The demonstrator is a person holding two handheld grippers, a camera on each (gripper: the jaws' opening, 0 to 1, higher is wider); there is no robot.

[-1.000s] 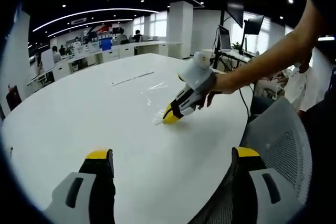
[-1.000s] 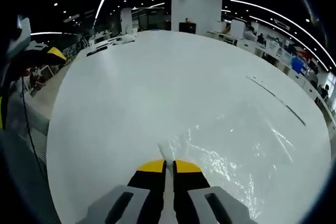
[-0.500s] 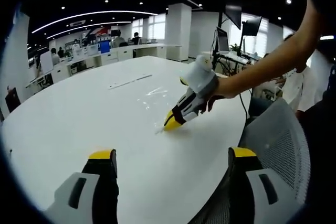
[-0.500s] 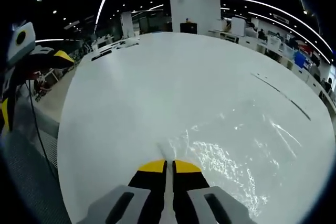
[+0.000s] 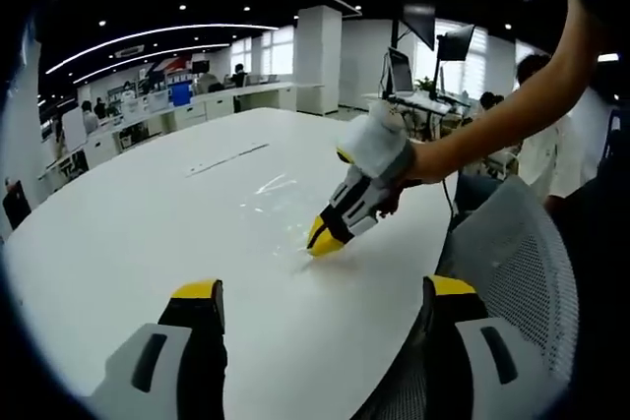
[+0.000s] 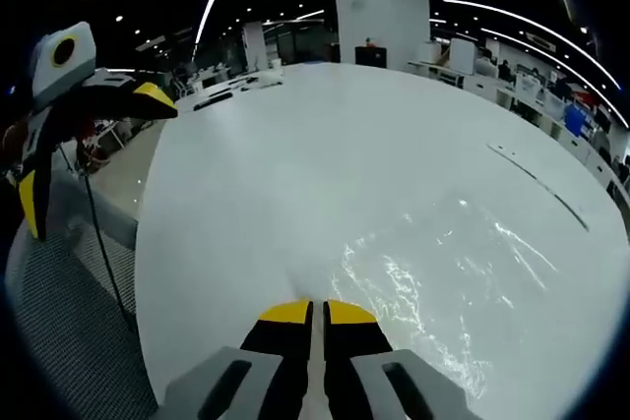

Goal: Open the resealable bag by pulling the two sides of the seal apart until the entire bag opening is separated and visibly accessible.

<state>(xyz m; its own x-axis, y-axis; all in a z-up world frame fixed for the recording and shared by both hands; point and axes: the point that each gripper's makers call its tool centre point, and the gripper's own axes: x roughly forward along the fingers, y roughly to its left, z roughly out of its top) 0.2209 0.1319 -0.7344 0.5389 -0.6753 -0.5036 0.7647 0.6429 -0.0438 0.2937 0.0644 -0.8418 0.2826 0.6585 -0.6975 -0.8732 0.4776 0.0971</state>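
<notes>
The left gripper (image 5: pixel 320 294) is held with its yellow-tipped jaws spread wide apart, nothing between them. The right gripper (image 6: pixel 316 312) is seen with its jaws pressed together, tips nearly touching; in the left gripper view it is angled down, gripped by a hand (image 5: pixel 409 166) on a bare, outstretched arm (image 5: pixel 512 110) reaching in from the right.

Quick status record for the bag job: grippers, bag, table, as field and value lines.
left gripper: open, jaws wide apart, holding nothing, above the table edge
right gripper: shut on the near edge of the bag
bag: clear plastic, lying flat on the table
seal: cannot tell whether it is parted
table: white, glossy
chair: grey mesh, beside the table
</notes>
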